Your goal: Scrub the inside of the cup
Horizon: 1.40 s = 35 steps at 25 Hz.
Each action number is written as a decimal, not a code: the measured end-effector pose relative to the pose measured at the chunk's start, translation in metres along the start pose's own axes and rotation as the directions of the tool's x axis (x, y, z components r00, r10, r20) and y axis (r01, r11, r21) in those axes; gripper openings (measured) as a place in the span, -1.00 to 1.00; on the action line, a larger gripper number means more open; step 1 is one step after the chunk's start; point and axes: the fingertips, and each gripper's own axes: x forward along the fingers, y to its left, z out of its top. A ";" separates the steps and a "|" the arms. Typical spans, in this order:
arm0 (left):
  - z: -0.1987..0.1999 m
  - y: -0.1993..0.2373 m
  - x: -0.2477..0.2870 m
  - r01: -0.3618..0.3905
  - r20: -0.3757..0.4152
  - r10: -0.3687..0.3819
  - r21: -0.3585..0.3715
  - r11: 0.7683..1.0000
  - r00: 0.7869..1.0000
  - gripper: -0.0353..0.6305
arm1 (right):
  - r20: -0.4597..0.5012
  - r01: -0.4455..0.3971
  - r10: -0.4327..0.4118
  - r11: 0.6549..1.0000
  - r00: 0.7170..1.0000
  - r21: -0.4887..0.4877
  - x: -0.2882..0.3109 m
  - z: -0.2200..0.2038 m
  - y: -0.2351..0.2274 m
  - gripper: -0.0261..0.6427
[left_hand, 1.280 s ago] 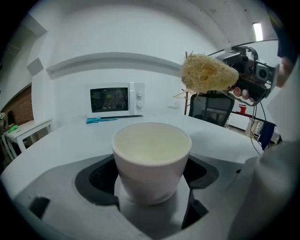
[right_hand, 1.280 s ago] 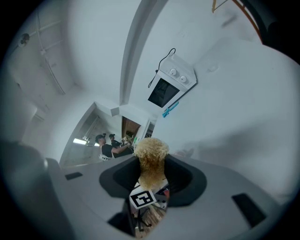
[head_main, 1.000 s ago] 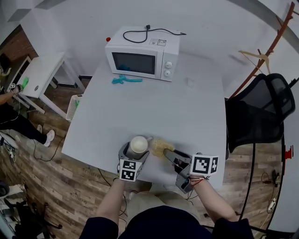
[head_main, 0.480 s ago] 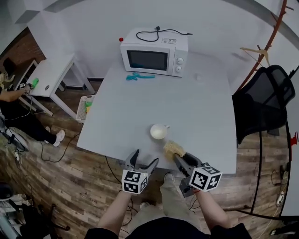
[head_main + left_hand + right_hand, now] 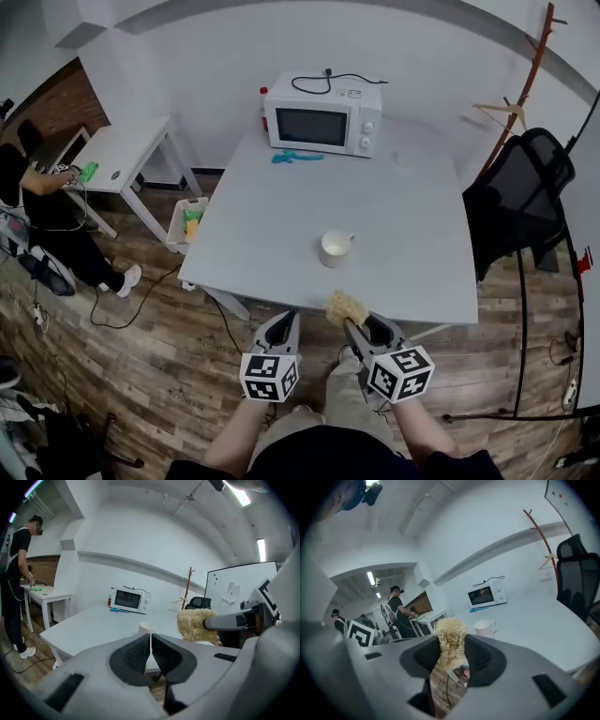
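Head view, near to far. At 6 o'clock, off the table's near edge, the left gripper (image 5: 284,323) has just closed its jaws flush together, with nothing between them. At its 3 o'clock the right gripper (image 5: 359,328) is clenched on a straw-coloured scrub pad (image 5: 344,307), which juts out toward 11 o'clock. The white cup (image 5: 334,248) stands upright on the grey table (image 5: 412,234), at 12 o'clock from both grippers and apart from them. A microwave (image 5: 323,125) occupies the far end.
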 end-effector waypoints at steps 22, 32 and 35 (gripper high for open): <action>0.013 -0.019 -0.115 0.009 0.049 -0.009 0.015 1.000 0.999 -0.85 | 0.083 0.041 -0.034 0.996 0.996 -0.084 -0.070 -0.023 0.080 -0.45; 0.022 -0.028 -0.118 0.020 0.062 -0.021 0.026 0.999 0.998 -0.85 | 0.097 0.021 -0.012 0.996 0.995 -0.089 -0.073 -0.015 0.086 -0.45; 0.024 -0.030 -0.117 0.022 0.068 -0.024 0.026 0.999 0.997 -0.85 | 0.095 0.017 -0.008 0.995 0.995 -0.095 -0.073 -0.013 0.086 -0.45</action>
